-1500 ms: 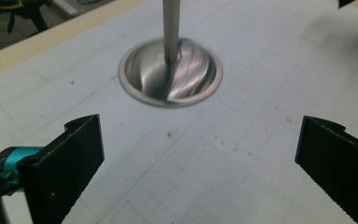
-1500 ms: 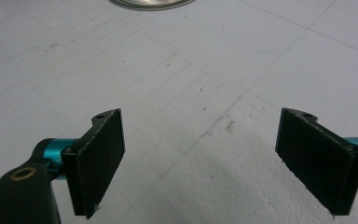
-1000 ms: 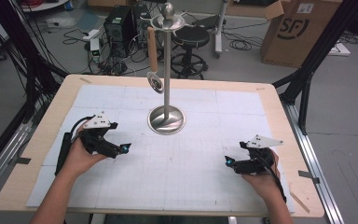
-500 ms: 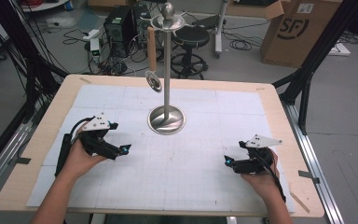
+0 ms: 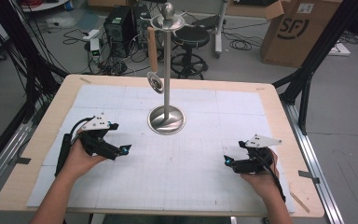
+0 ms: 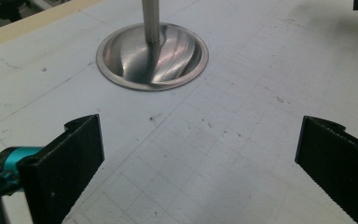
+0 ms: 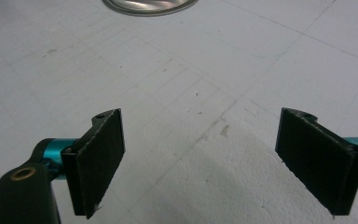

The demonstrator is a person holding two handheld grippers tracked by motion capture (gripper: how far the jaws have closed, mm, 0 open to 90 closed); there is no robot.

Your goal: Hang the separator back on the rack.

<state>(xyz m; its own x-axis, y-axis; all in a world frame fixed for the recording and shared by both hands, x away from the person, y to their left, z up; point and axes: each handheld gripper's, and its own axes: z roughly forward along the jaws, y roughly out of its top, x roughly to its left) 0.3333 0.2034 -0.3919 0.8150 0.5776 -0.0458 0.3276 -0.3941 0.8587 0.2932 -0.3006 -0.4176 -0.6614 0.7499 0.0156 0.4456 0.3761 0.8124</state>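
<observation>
Spoon-hanging stand point(image 5: 167, 70) is the thing the work turns on: a tall steel post with a round dished base point(image 6: 152, 56) standing on the white gridded mat point(image 5: 191, 154), toward the far middle of the wooden table point(image 5: 279, 116). From its top disc hangs a spoon point(image 5: 154, 60), wooden handle up and shiny bowl down, just left of the post and clear of the mat. Both grippers rest low on the near half of the mat, well apart from each other and from the stand. The left gripper point(image 5: 121, 150) sits front-left, aimed toward the base, its jaws spread wide with bare mat between them, as the left gripper view shows point(image 6: 198, 154). The right gripper point(image 5: 229, 162) sits front-right, jaws likewise spread wide and holding nothing, seen in its own view point(image 7: 200, 158). To my eye nothing has been started; the likely step is a reach up for the spoon. The left gripper is nearer to it, so I would lift that one first, come in level with the wooden handle, close across the handle rather than the slick bowl, then raise the spoon straight up off its hook before pulling away, so the post is not knocked. The right one could steady the base.
</observation>
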